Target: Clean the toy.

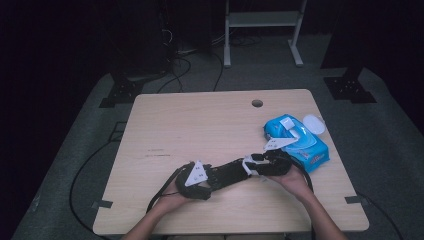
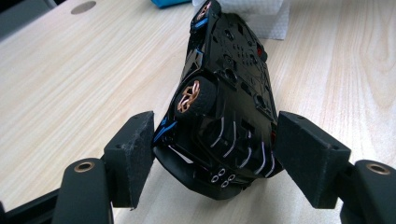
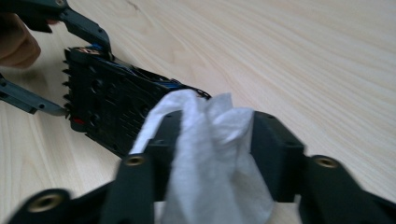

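my left gripper clamps the rear of the black toy car, which is tipped with its underside showing, near the surface middle at about 5 o'clock. my right gripper pinches a white wipe against the car's front. the blue wipe pack lies at 3 o'clock

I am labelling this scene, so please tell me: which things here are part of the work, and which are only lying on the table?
In use:
- black toy car, turned underside up, held by the left hand-held gripper
- white wipe, clamped in the right hand-held gripper, at the car

Lying about:
- blue wipes pack, lid open
- white round lid beside the pack
- table with its hole
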Available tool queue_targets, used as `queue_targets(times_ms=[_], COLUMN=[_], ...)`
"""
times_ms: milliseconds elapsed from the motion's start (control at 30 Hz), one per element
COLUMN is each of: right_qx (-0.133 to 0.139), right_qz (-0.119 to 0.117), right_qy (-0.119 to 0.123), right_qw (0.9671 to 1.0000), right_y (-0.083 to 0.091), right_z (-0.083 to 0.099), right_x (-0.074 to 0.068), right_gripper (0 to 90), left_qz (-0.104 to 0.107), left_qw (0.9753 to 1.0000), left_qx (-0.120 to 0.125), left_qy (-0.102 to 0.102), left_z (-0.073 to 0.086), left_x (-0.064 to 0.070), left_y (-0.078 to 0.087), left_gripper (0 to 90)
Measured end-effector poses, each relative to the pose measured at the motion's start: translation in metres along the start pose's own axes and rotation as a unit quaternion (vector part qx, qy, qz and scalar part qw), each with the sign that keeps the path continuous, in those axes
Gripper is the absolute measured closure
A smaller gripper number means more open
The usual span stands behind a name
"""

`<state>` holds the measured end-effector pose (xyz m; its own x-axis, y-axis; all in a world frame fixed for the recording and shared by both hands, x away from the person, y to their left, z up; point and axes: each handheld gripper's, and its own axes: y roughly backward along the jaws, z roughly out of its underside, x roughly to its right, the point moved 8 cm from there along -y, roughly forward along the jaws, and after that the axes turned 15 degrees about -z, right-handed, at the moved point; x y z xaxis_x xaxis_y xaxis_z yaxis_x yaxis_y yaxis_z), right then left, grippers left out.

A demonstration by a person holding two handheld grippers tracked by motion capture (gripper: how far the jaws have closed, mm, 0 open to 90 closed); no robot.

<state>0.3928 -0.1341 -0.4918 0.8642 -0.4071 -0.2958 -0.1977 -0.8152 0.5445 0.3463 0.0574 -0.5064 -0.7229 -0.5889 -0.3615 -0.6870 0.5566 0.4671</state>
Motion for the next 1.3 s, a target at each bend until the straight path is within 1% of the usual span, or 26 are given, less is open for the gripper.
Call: queue_targets(times_ms=[100,167,233,300,333,367,433,533,567,600,633,700,767,800,833,867,900,967,1000,1067,1133,1200,1300], right_qx=[-0.009,-0.017,-0.026,-0.027,-0.028,-0.029,-0.035,-0.034,-0.034,-0.033,-0.032,-0.032,-0.036,-0.037,-0.035,-0.036,-0.037,-0.038,-0.037,-0.037,-0.037,-0.038,-0.040], right_qz=[-0.031,-0.058,-0.074,-0.085,-0.083,-0.077,-0.078,-0.076,-0.073,-0.073,-0.071,-0.068,-0.062,-0.062,-0.061,-0.060,-0.060,-0.057,-0.057,-0.051,-0.036,-0.029,-0.009], right_qy=[-0.014,-0.023,-0.024,-0.022,-0.018,-0.005,0.010,0.017,0.023,0.024,0.030,0.040,0.055,0.062,0.068,0.075,0.080,0.089,0.090,0.090,0.083,0.080,0.078], right_qw=[0.9994,0.9979,0.9966,0.9958,0.9960,0.9966,0.9963,0.9964,0.9965,0.9965,0.9965,0.9964,0.9959,0.9954,0.9952,0.9947,0.9943,0.9937,0.9936,0.9940,0.9952,0.9956,0.9961], right_y=[-0.004,-0.009,-0.015,-0.019,-0.020,-0.020,-0.019,-0.018,-0.018,-0.018,-0.018,-0.017,-0.018,-0.018,-0.018,-0.019,-0.020,-0.022,-0.022,-0.021,-0.019,-0.018,-0.016], right_z=[0.001,0.003,0.005,0.005,0.006,0.006,0.008,0.010,0.010,0.011,0.011,0.012,0.012,0.012,0.011,0.010,0.010,0.009,0.009,0.008,0.007,0.007,0.007], right_x=[0.004,0.004,0.002,0.000,-0.002,-0.003,-0.005,-0.009,-0.009,-0.010,-0.010,-0.012,-0.014,-0.016,-0.018,-0.020,-0.022,-0.024,-0.024,-0.023,-0.018,-0.016,-0.013], right_gripper=[46.5,44.7,44.6,46.6,47.3,49.0,51.6,53.4,53.7,54.1,54.7,55.5,59.2,62.2,63.3,63.8,64.1,64.2,64.3,64.3,63.2,62.5,60.6], left_qz=[0.000,-0.001,-0.003,-0.003,-0.002,0.000,0.006,0.009,0.011,0.012,0.017,0.025,0.019,0.019,0.023,0.025,0.029,0.030,0.033,0.039,0.042,0.043,0.050], left_qw=[1.0000,1.0000,0.9999,0.9999,1.0000,1.0000,0.9999,0.9998,0.9996,0.9992,0.9981,0.9953,0.9935,0.9926,0.9913,0.9905,0.9904,0.9910,0.9906,0.9906,0.9918,0.9926,0.9925], left_qx=[0.003,0.007,0.008,0.008,0.007,0.006,0.003,-0.001,-0.002,0.000,0.002,-0.006,-0.021,-0.032,-0.040,-0.044,-0.044,-0.041,-0.038,-0.027,-0.022,-0.021,-0.016], left_qy=[-0.001,-0.002,-0.006,-0.008,-0.005,-0.003,0.008,0.019,0.026,0.039,0.059,0.093,0.110,0.116,0.123,0.128,0.128,0.124,0.127,0.128,0.119,0.111,0.110], left_z=[0.000,0.000,0.000,0.000,0.001,0.001,0.002,0.002,0.002,0.002,0.001,0.003,0.008,0.011,0.014,0.016,0.016,0.016,0.016,0.015,0.015,0.015,0.013], left_x=[0.000,0.001,0.001,0.001,0.001,0.000,-0.002,-0.004,-0.005,-0.007,-0.010,-0.016,-0.022,-0.024,-0.025,-0.026,-0.026,-0.026,-0.027,-0.029,-0.029,-0.027,-0.025], left_y=[0.000,0.000,0.000,0.001,0.001,0.001,0.001,0.001,0.000,0.000,0.000,-0.003,-0.006,-0.007,-0.009,-0.010,-0.010,-0.009,-0.008,-0.005,-0.003,-0.003,-0.002], left_gripper=[29.7,29.7,29.7,29.7,29.7,29.9,30.2,30.0,29.8,29.9,32.4,32.4,31.5,30.7,29.7,29.8,30.4,31.9,33.4,41.0,47.0,48.3,51.0])
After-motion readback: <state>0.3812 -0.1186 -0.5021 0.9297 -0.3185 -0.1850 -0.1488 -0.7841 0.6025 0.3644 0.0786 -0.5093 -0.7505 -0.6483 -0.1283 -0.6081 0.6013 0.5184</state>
